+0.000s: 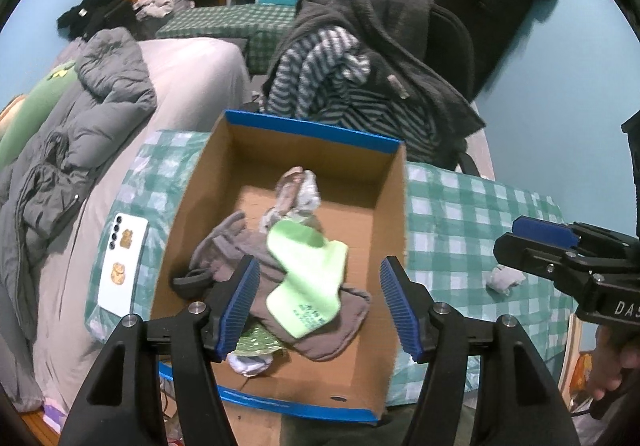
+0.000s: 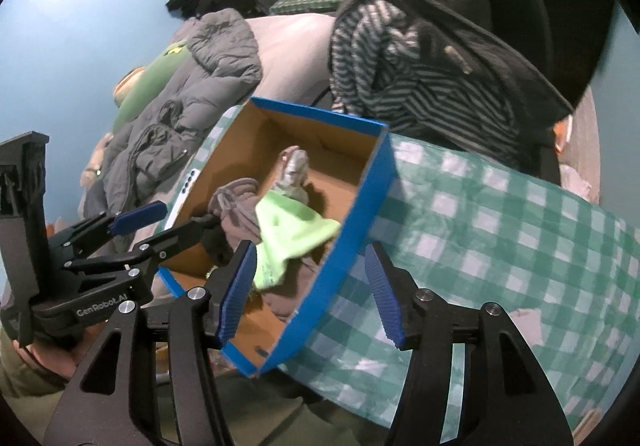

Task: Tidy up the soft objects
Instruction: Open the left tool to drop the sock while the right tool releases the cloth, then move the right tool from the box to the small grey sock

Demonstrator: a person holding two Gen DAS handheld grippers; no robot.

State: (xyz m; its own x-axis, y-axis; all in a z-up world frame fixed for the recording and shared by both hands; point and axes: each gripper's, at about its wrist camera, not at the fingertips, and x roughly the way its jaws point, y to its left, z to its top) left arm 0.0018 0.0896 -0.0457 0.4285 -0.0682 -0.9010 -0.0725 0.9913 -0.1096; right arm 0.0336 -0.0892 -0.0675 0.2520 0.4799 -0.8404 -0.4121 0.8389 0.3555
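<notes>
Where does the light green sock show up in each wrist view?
Left wrist: light green sock lies low centre, inside the cardboard box, between the open left claw's fingers.
Right wrist: same sock sits left of centre, in the box.
Shared landmark: the box's blue rim.

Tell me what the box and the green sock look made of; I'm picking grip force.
The box looks like corrugated cardboard: matte brown inner walls, with a blue printed outside and rim. The green sock looks like a soft knit, probably cotton blend: it lies limp and folded over the grey clothes, with small print near one end.
</notes>
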